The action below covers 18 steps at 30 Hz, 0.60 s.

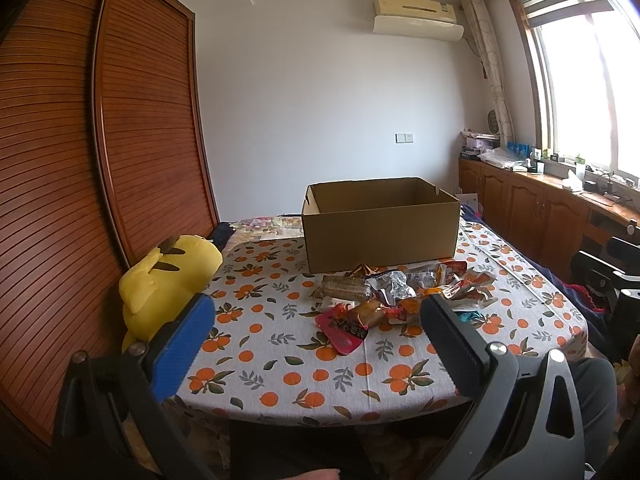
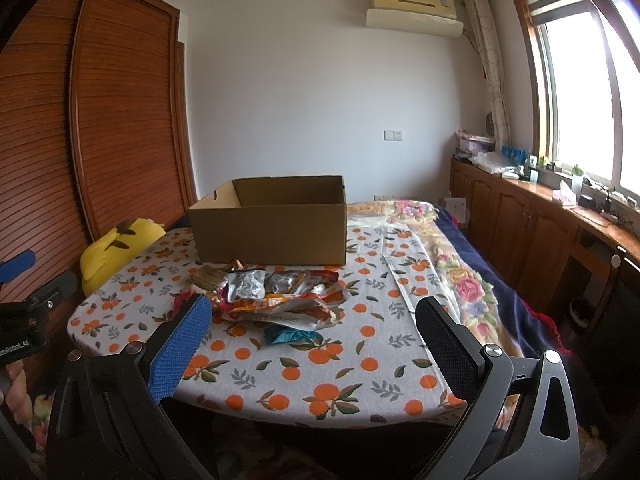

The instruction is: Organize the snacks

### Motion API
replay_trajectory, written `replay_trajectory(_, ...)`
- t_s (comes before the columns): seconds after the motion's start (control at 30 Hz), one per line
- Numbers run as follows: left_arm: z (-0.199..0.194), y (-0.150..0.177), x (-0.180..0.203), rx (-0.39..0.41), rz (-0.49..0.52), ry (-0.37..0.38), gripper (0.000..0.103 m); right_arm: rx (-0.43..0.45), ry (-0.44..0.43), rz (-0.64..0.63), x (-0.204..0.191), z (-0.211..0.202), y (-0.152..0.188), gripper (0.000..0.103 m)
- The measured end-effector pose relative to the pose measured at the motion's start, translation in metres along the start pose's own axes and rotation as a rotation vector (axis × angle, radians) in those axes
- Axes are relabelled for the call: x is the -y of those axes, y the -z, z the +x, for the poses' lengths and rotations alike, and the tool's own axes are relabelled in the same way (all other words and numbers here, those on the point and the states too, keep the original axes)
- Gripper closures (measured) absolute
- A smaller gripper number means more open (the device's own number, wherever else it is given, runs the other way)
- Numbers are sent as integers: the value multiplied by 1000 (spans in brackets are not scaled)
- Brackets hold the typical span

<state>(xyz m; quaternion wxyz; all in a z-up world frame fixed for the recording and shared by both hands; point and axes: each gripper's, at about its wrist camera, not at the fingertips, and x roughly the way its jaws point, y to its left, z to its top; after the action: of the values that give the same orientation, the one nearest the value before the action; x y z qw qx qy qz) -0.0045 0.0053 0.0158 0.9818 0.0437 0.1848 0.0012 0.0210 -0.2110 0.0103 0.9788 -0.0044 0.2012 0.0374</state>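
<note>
Your orange-print tablecloth [image 1: 280, 344] fills the middle of both views, with a wooden wardrobe [image 1: 80, 160] at left. The snack pile [image 1: 400, 296] lies at centre, just in front of the open cardboard box [image 1: 380, 236]. Your left gripper [image 1: 316, 340] and right gripper [image 2: 314, 340] both hover spread wide, holding nothing.

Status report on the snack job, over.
Left gripper and right gripper open, empty. Snack pile loose before open cardboard box. Nothing blocking.
</note>
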Motion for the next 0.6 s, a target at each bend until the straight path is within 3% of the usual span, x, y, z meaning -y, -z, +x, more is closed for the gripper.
replay_trajectory(0.6,-1,1,1,0,-3,3,0,-5,1,2,-2,3,3,0)
